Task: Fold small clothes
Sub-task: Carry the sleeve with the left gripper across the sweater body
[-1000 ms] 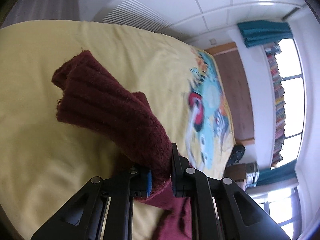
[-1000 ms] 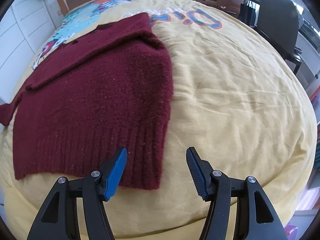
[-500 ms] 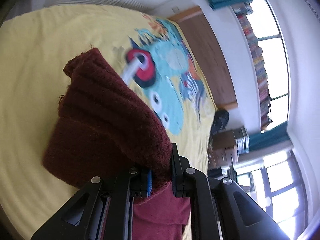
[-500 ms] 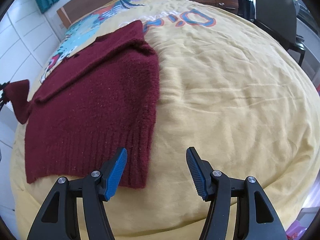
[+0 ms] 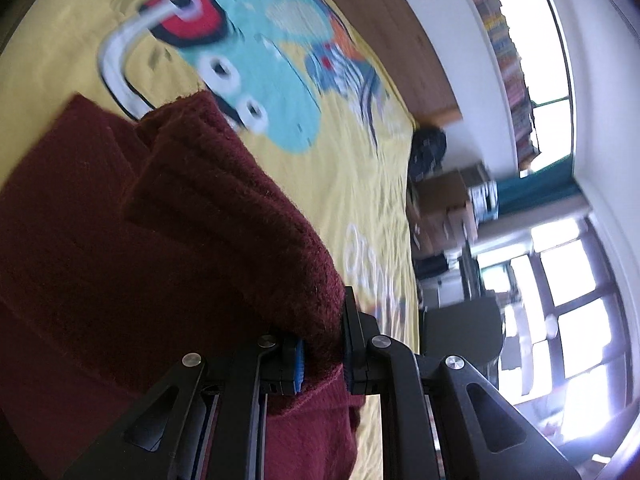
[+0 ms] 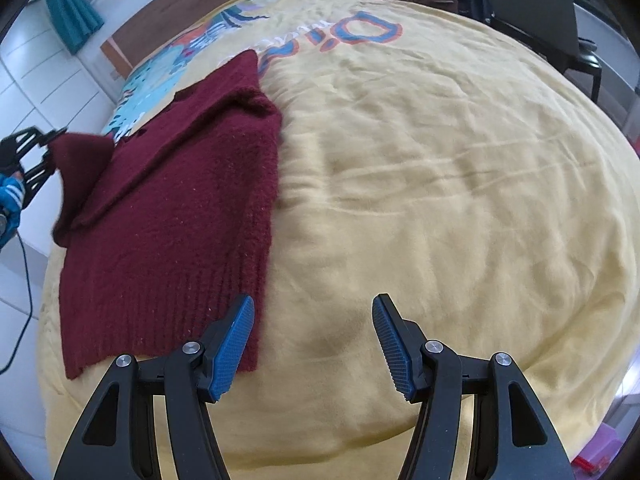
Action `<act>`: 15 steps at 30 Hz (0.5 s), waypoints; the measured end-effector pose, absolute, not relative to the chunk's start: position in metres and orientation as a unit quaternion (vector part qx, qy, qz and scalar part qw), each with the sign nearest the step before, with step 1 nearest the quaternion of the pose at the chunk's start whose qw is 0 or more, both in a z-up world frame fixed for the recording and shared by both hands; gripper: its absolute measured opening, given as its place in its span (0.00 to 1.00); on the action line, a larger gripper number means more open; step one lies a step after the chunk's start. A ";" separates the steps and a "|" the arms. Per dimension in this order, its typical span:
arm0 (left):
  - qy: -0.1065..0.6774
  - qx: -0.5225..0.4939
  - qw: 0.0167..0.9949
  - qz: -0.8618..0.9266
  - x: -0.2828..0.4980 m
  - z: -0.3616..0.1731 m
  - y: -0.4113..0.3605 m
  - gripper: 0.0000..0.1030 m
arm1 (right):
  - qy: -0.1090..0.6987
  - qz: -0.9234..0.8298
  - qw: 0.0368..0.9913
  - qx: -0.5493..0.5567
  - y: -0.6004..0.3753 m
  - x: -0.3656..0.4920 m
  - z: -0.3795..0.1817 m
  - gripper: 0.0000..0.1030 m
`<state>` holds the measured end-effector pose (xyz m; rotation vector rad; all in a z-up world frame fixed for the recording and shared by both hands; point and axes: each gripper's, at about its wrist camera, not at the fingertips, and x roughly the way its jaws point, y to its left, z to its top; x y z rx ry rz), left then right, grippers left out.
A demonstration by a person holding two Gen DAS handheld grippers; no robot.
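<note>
A dark red knitted sweater (image 6: pixel 176 216) lies on a yellow bedspread (image 6: pixel 440 184), its right side folded in. My left gripper (image 5: pixel 322 354) is shut on the sweater's left sleeve (image 5: pixel 224 216), and the ribbed cuff stands up in front of the camera. In the right wrist view the left gripper (image 6: pixel 44 140) holds that sleeve (image 6: pixel 82 164) lifted over the sweater's left edge. My right gripper (image 6: pixel 314 340) hangs open above the bedspread, its left finger over the sweater's lower right hem corner, with nothing between the pads.
The bedspread carries a colourful cartoon print (image 5: pixel 256 68) and lettering (image 6: pixel 352 36) near the wooden headboard (image 6: pixel 192 12). A black chair (image 6: pixel 552 8) and drawers stand past the bed's far side. A person's blue striped sleeve (image 6: pixel 10 200) and a cable show at the left.
The left gripper has carried the sleeve up and inward over the sweater's body, rolling as it went. The right gripper has drifted slightly to the right along the hem and stays open.
</note>
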<state>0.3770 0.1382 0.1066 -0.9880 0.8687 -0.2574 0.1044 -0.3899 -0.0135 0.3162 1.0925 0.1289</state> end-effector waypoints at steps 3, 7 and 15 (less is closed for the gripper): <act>0.427 -0.428 0.785 -0.136 0.380 0.101 0.102 0.11 | 0.517 0.063 0.840 0.152 -0.391 0.105 -0.015 0.62; 0.466 -0.376 0.786 -0.153 0.373 0.084 0.063 0.11 | 0.518 0.063 0.837 0.163 -0.395 0.105 -0.019 0.62; 0.538 -0.287 0.779 -0.146 0.354 0.049 0.029 0.12 | 0.520 0.063 0.834 0.172 -0.397 0.104 -0.022 0.62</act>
